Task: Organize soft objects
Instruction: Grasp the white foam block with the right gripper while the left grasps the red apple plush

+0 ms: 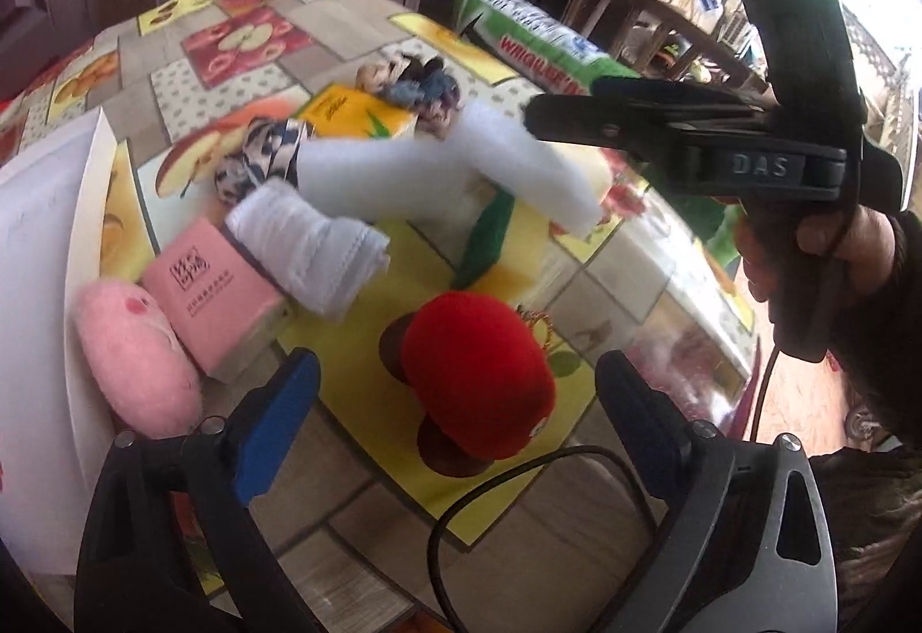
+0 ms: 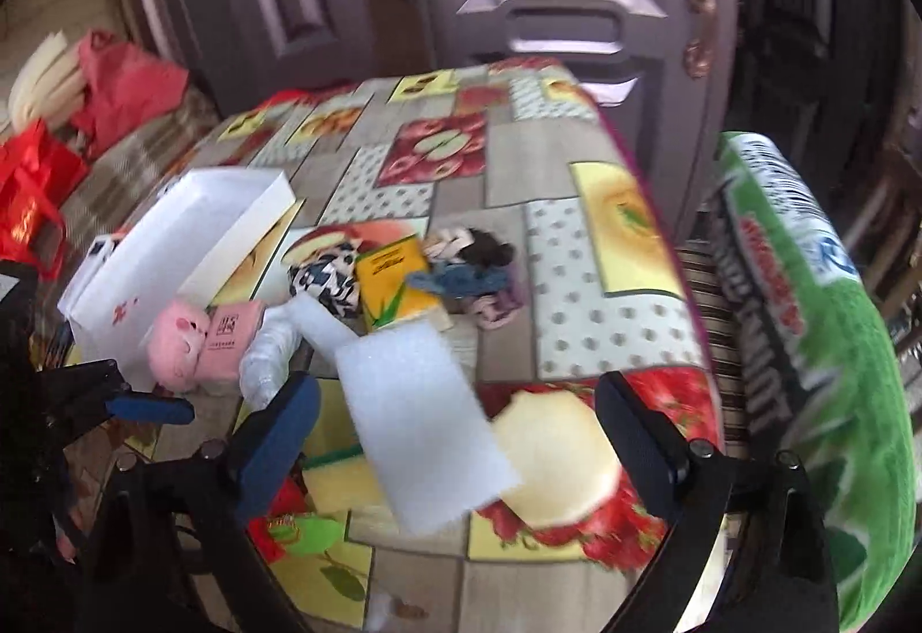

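Soft things lie on the fruit-patterned table (image 1: 242, 40): a red plush (image 1: 478, 374), a pink plush (image 1: 135, 351), a rolled white towel (image 1: 317, 247), white foam pieces (image 1: 461, 166), patterned cloths (image 1: 271, 155) and scrunchies (image 1: 420, 86). My left gripper (image 1: 455, 431) is open, just above and in front of the red plush. My right gripper (image 2: 455, 443) is open over the white foam sheet (image 2: 426, 414); it also shows in the left wrist view (image 1: 662, 126), hovering above the foam. The pink plush (image 2: 176, 345) leans on the white box (image 2: 173, 235).
A pink tissue pack (image 1: 213, 299) and a yellow pack (image 1: 357, 114) lie among the soft things. A large green package (image 2: 807, 345) stands at the table's right edge. A white open box (image 1: 40, 287) is at the left. A black cable (image 1: 518, 489) crosses the near table edge.
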A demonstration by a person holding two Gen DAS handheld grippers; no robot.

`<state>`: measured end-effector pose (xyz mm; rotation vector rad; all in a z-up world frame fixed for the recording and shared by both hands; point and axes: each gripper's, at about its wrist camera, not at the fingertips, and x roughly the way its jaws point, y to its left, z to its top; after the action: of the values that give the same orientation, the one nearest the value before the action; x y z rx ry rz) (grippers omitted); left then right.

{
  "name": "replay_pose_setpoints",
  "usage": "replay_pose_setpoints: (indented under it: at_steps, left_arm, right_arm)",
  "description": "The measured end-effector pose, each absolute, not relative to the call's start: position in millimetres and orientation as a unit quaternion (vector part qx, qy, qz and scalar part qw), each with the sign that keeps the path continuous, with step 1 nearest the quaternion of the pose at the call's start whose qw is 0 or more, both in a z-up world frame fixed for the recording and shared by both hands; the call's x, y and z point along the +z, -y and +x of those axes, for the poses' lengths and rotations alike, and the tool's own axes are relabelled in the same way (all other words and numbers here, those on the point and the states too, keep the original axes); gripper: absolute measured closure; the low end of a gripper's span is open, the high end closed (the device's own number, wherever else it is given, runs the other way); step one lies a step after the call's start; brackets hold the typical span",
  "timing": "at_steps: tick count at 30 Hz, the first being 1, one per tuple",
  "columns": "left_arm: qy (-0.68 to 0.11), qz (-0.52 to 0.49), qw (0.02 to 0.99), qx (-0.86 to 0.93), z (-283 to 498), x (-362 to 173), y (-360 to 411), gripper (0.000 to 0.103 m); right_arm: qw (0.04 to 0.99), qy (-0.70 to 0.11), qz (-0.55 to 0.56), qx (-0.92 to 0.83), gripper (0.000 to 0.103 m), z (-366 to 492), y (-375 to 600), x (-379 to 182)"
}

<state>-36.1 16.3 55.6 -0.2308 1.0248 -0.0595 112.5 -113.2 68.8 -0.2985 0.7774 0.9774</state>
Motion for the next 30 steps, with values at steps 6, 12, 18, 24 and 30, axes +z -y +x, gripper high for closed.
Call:
replay_pose_setpoints:
  at_steps: [6,12,18,24,30]
  left_arm:
    - [-0.499,-0.114,0.859,-0.023,-33,47,-15,0.018]
    - [-0.499,-0.122,0.858,-0.013,-34,46,-16,0.018]
    - [-0.498,-0.123,0.858,-0.012,-34,46,-16,0.019]
    - [-0.499,-0.126,0.857,-0.017,-33,45,-16,0.023]
    - [-0.495,-0.138,0.857,-0.037,-33,46,-16,0.053]
  right_arm:
    - [0.781,-0.374,-0.164,0.473,0.009,115,94,54]
    - [0.774,-0.375,-0.175,0.480,0.011,114,86,50]
    - [0.758,-0.388,-0.181,0.491,0.023,112,81,42]
    - [0.754,-0.396,-0.177,0.493,0.031,112,82,38]
    - [0.750,-0.399,-0.181,0.495,0.043,111,85,36]
